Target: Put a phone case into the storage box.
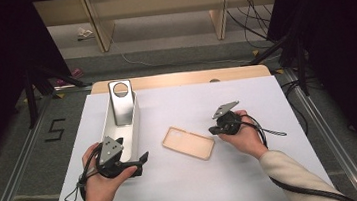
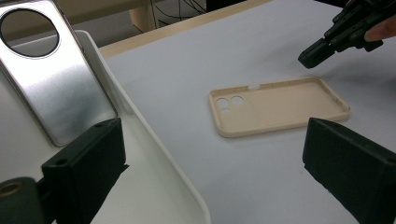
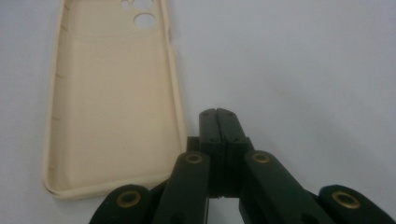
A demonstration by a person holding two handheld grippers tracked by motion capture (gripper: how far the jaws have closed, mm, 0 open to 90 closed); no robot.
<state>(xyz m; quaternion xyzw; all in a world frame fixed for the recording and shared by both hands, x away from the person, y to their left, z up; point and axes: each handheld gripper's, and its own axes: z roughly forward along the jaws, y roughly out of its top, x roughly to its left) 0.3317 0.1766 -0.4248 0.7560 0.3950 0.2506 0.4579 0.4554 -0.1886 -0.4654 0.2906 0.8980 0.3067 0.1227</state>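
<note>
A beige phone case lies hollow side up on the white table, camera cut-outs toward the tray. My right gripper is shut with nothing between its jaws. Its tip hovers just off the case's right end, beside the case's long rim. A silver phone back with a round hole leans upright inside a white tray. My left gripper stands open at the tray's near end. One jaw is over the tray, the other over the table, and the tray's rim runs between them untouched.
The right gripper appears beyond the case in the left gripper view. The table's wooden far edge drops to a floor with cables and black stands on both sides. Bare white tabletop lies in front of the case.
</note>
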